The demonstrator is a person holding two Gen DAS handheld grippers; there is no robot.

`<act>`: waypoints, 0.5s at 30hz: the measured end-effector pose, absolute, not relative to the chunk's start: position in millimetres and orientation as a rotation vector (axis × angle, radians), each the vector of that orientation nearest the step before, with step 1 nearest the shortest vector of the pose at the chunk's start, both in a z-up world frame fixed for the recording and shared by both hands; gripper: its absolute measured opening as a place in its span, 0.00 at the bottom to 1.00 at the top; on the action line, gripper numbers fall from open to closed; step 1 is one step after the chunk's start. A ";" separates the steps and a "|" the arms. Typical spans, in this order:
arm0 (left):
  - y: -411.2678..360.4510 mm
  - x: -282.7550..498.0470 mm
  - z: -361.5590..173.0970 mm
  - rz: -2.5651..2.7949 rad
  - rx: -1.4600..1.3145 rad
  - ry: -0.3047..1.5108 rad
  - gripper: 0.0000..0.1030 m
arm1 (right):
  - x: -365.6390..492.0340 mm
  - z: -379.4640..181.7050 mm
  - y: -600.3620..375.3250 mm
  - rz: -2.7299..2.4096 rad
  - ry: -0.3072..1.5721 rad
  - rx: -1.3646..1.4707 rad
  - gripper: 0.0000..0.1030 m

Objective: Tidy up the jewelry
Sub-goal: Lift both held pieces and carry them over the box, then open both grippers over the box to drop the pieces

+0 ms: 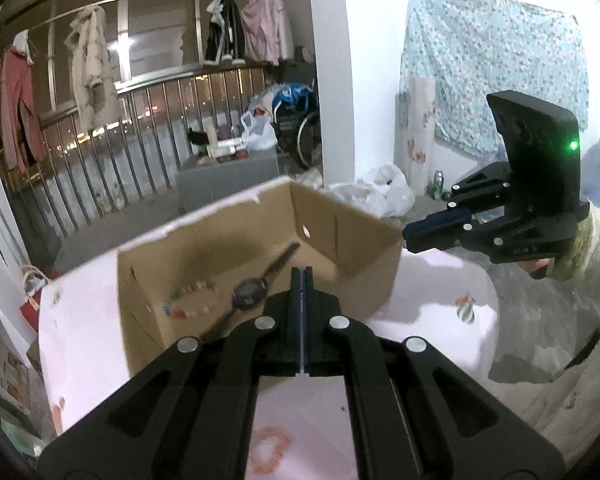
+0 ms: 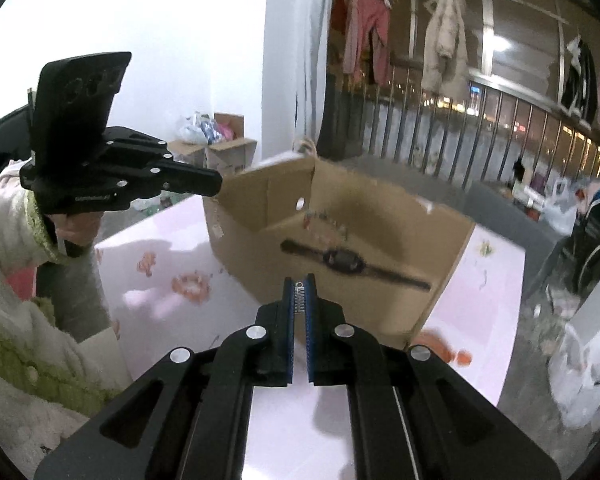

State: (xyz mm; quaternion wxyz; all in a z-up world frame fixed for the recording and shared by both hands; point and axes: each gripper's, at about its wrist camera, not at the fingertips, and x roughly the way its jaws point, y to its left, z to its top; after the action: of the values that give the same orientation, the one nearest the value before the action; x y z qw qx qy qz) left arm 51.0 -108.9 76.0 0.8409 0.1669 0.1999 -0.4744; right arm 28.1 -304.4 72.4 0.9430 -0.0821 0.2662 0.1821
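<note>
An open cardboard box point(image 1: 340, 208) point(image 2: 380, 312) stands on a table with a pink flowered cloth point(image 1: 440, 300) point(image 2: 172, 248). On the box floor lie a dark wristwatch point(image 1: 252, 294) point(image 2: 342, 260) and a coloured bead bracelet point(image 1: 192, 300) point(image 2: 328, 220). My left gripper point(image 1: 302, 270) point(image 2: 216, 180) hovers over the box's near edge, shut with nothing between its pads. My right gripper point(image 2: 300, 280) point(image 1: 406, 238) is above the box's right side, shut on a small silver chain piece point(image 2: 300, 298) that shows between its blue pads.
A person's hand in a fluffy sleeve point(image 2: 40, 216) holds the left gripper. Beyond the table stand a metal railing point(image 1: 100, 168) with hanging clothes, a grey block point(image 1: 228, 176), plastic bags point(image 1: 384, 192), a wheelchair point(image 2: 596, 248) and cartons point(image 2: 224, 148).
</note>
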 end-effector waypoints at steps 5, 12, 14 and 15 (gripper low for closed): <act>-112.3 76.2 92.4 -1.006 0.344 0.406 0.00 | 52.5 88.7 -312.3 0.374 0.510 -0.170 0.05; -127.8 129.4 69.5 -0.992 0.323 0.517 0.00 | 101.3 73.5 -329.1 0.386 0.562 -0.123 0.05; -131.0 141.0 55.3 -0.984 0.329 0.553 0.00 | 113.6 64.4 -332.0 0.386 0.588 -0.111 0.05; -132.3 145.7 48.3 -0.983 0.332 0.570 0.00 | 118.9 60.5 -333.3 0.386 0.600 -0.103 0.05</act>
State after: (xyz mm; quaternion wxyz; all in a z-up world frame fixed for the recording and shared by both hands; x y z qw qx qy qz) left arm 145.7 -132.3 48.3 0.8299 0.1566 0.2689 -0.4631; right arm 118.9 -333.3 60.5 0.9358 -0.0506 0.2934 0.1888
